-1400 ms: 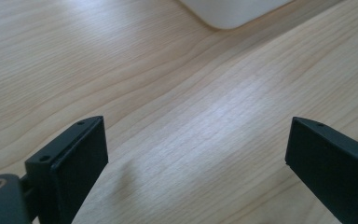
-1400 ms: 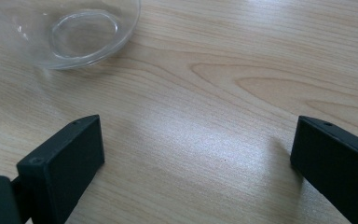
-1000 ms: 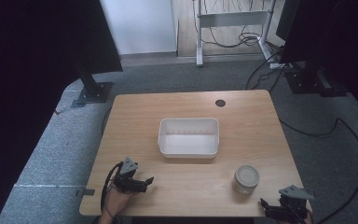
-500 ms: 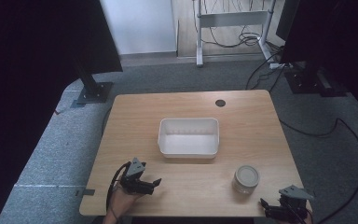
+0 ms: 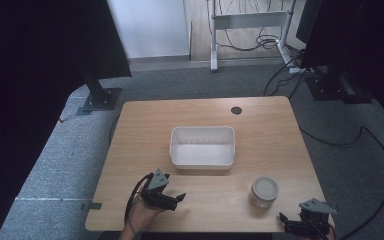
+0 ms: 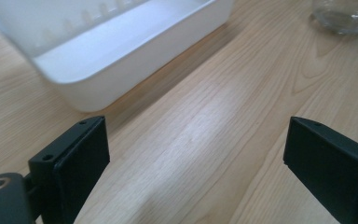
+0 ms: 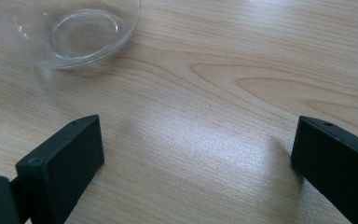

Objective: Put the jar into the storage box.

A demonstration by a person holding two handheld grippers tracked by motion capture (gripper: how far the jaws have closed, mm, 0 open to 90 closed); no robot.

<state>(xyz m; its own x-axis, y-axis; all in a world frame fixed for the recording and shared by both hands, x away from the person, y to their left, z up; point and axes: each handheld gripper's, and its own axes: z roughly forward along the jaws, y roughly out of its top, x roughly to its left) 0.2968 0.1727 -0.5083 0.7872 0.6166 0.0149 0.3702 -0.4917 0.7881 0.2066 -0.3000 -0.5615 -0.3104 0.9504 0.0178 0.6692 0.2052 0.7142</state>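
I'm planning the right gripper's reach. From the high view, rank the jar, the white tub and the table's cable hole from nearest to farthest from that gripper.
From the right gripper at the table's near right corner:
1. Jar, just ahead and slightly left, near the front edge.
2. White tub, mid-table, farther left and forward.
3. Cable hole, by the far edge.

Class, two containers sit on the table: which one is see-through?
The small round glass jar, near the right claw. The rectangular tub at mid-table is opaque white plastic.
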